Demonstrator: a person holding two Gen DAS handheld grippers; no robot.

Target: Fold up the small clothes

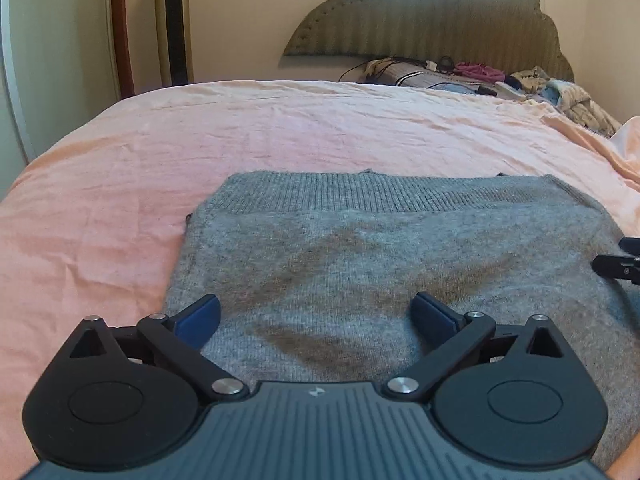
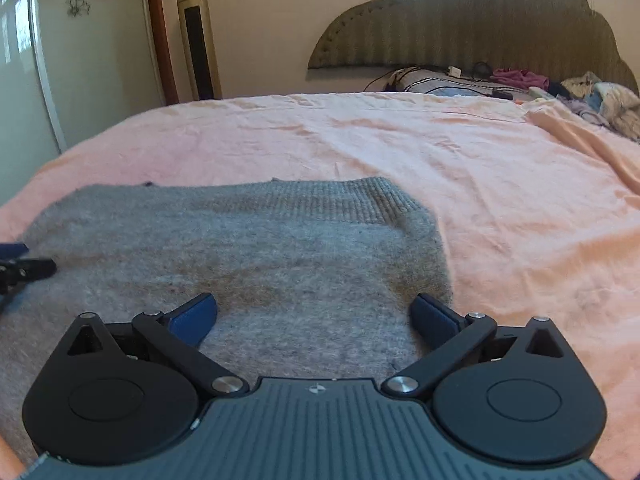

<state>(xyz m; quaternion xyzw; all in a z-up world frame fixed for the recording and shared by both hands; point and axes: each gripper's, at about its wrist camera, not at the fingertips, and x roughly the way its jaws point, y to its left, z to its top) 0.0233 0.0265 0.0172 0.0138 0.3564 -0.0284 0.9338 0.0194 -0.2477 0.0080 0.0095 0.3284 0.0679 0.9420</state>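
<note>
Left gripper (image 1: 316, 316) wide open (empty), seemingly above grey sweater (image 1: 360, 248)

a grey knitted sweater (image 1: 360, 248) lies flat on the pink bedsheet (image 1: 200, 140), folded, with its ribbed hem (image 1: 360, 192) on the far side. the left gripper (image 1: 316, 316) hangs low over the near part of the sweater, its jaws spread wide and nothing between them; the blue pads (image 1: 200, 316) do not press the cloth. at the right edge a small part of the right gripper (image 1: 620, 264) shows above the sweater's right side. behind the bed stands a green padded headboard (image 1: 440, 20), and below it a heap of clothes (image 1: 500, 76) with dark cables. a tall golden tower fan (image 1: 174, 20) stands by the wall at the left.
</note>
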